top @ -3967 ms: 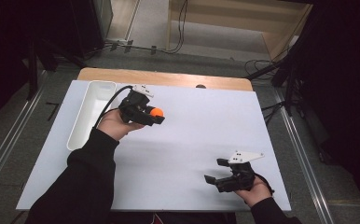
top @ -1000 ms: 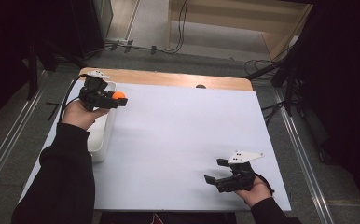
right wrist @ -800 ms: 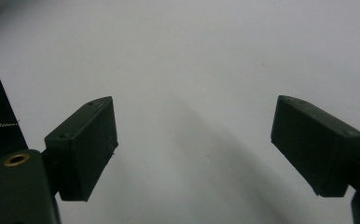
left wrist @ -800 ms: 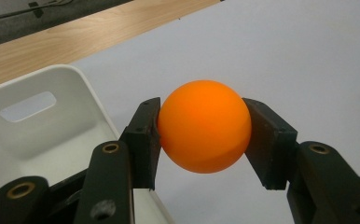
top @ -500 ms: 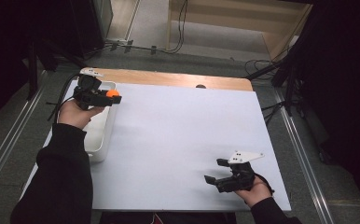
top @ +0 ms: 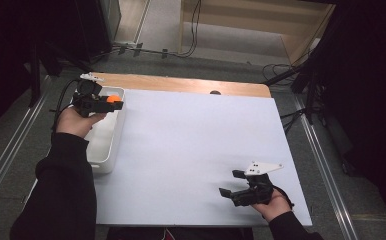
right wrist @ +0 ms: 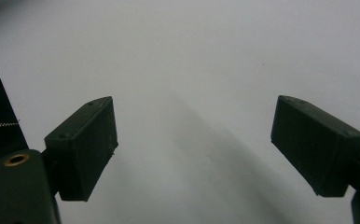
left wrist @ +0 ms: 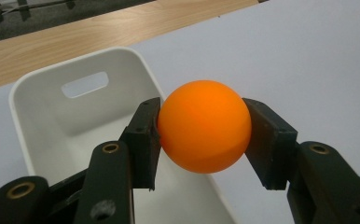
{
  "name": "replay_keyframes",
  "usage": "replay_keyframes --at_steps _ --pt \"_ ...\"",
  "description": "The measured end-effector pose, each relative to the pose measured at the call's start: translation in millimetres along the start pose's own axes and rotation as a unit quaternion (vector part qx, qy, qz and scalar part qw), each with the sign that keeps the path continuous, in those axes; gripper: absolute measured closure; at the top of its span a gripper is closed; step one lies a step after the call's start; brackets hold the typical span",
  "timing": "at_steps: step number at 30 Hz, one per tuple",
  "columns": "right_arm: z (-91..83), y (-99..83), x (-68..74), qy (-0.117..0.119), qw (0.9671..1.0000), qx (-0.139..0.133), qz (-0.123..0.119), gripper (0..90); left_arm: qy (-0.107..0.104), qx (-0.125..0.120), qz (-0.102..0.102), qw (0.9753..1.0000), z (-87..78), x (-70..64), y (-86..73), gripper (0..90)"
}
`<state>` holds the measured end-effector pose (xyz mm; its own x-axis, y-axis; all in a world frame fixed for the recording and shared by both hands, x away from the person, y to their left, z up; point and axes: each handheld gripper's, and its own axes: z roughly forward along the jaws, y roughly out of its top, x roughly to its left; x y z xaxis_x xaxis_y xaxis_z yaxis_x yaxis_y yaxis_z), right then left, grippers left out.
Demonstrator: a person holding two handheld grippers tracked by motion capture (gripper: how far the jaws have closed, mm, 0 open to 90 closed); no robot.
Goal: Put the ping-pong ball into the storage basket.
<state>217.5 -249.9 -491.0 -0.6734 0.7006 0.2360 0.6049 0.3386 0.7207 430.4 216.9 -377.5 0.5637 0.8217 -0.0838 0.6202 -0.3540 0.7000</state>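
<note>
Pinching a small smooth orange plastic ball [left wrist: 204, 132], the left hand-held gripper [top: 112, 102] sat at the far left of the scene, over the far end of the white rectangular plastic bin [top: 112, 150]. Both black pads [left wrist: 143, 140] were pressed against opposite sides of the ball, roughly at its widest line, so it was held clear of the bin and the surface.

In the left gripper view the ball hung above the bin's right-hand rim [left wrist: 146, 74], partly over the bin's hollow and partly over the pale grey surface [left wrist: 308, 60]. The bin looked empty from there, with a slot handle [left wrist: 85, 84] cut in its far wall.

Handling, my read:
- Ball looked hollow and very light, like a table-tennis ball. Weight was no issue.
- Hard, glossy, round shell meant small pad contact, so it was likely to squirt out if gripped off-centre.
- Best hold was across the widest line, as it was. Only moderate squeeze needed; a thin shell could dent.
- It would probably bounce and roll if released from height. A low release well inside the bin was safer than at the rim.

The right hand-held gripper [top: 237, 186] was idle at the near right, low over bare surface, jaws spread wide with nothing between them.
</note>
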Motion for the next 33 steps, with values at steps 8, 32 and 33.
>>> replay_keyframes --at_steps 8,32,33 --pt "0.0 -0.1 0.0 0.0 1.0 0.0 0.0 13.2 0.015 0.007 -0.02 0.9997 -1.1 9.1 -2.6 50.3" --pt "0.4 0.0 0.0 0.001 1.0 0.0 -0.001 13.2 0.045 0.024 -0.053 0.9973 14.8 24.9 -15.0 50.0" --pt "0.4 0.0 0.0 0.001 1.0 0.0 -0.001 13.2 0.044 0.025 -0.056 0.9971 14.9 25.5 -15.1 50.0"
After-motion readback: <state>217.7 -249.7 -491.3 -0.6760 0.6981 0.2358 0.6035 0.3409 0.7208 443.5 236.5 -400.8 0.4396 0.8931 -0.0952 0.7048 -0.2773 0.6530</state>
